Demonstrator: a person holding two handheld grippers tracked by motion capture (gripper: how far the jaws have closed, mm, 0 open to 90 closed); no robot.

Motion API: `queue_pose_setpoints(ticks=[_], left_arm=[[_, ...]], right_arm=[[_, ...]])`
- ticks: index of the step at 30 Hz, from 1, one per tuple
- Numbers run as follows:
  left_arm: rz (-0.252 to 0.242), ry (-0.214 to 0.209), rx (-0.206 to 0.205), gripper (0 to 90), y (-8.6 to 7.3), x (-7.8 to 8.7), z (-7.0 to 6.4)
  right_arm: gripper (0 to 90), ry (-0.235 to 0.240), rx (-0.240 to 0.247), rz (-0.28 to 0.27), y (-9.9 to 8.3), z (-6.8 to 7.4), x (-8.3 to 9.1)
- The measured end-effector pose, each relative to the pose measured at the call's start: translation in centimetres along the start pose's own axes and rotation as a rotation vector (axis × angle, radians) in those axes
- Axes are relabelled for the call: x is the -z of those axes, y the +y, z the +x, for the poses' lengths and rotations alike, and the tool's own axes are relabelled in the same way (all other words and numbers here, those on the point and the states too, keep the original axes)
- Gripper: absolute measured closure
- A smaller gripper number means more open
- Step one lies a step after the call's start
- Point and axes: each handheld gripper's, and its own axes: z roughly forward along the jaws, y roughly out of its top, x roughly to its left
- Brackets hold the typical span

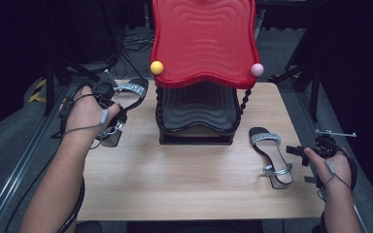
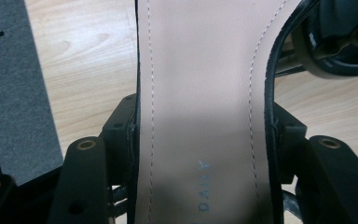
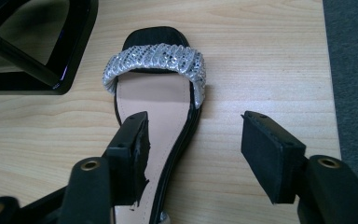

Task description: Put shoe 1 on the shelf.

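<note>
Left gripper fingers clenched on far-left sandal, lifted toward shoe rack; right gripper fingers released, closing in on near-right sandal; next, probably shelve it.

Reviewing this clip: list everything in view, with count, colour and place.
held sandal: one, black with silver strap, clamped above the table's left rear
lying sandal: one, black with silver strap, flat on the table at right
shoe rack: one, red top tier, black lower tier, table centre rear
knobs: two, yellow and pink, on the red tier's front corners
table: one, light wood
left gripper: black, shut on the held sandal
right gripper: black, open by the lying sandal
</note>
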Motion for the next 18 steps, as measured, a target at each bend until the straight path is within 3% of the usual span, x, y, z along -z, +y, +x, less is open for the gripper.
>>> queue_pose_setpoints(ticks=[11,18], left_arm=[[-0.043,-0.001,0.008,42.1,1.3,4.3,-0.3],[-0.067,-0.007,0.005,42.1,2.2,6.9,-0.6]], right_arm=[[46.2,-0.022,-0.033,0.058,-0.4,-0.1,-0.8],[45.5,-0.033,-0.036,0.066,-1.0,-0.1,-0.9]])
